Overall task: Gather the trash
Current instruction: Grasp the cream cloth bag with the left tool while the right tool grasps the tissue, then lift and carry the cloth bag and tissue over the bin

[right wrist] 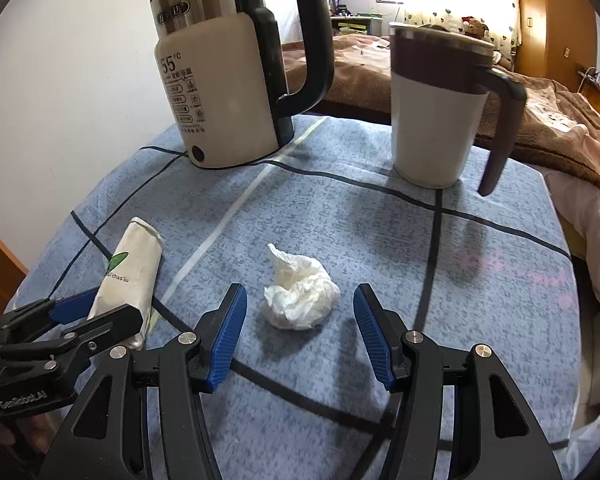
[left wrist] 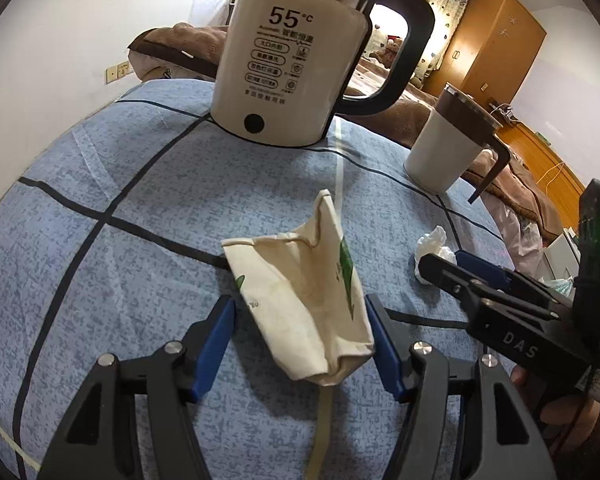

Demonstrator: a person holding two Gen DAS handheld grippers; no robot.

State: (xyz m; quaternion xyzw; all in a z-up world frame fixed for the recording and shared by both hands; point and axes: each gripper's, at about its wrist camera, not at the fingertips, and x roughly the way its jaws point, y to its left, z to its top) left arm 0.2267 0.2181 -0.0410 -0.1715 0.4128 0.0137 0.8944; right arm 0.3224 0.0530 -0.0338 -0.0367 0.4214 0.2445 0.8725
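While both pairs of fingers stand open and empty in front of the kettle: left gripper astride flattened paper cup, long axis pointing kettle-ward, not yet pinched; right gripper just short of crumpled tissue, on the cup's mug side.

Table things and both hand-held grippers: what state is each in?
Paper cup: crushed flat, lying between the left pads.
Tissue: crumpled, lying free.
Kettle: upright.
Mug: upright, lidded.
Left hand-held gripper: open.
Right hand-held gripper: open.
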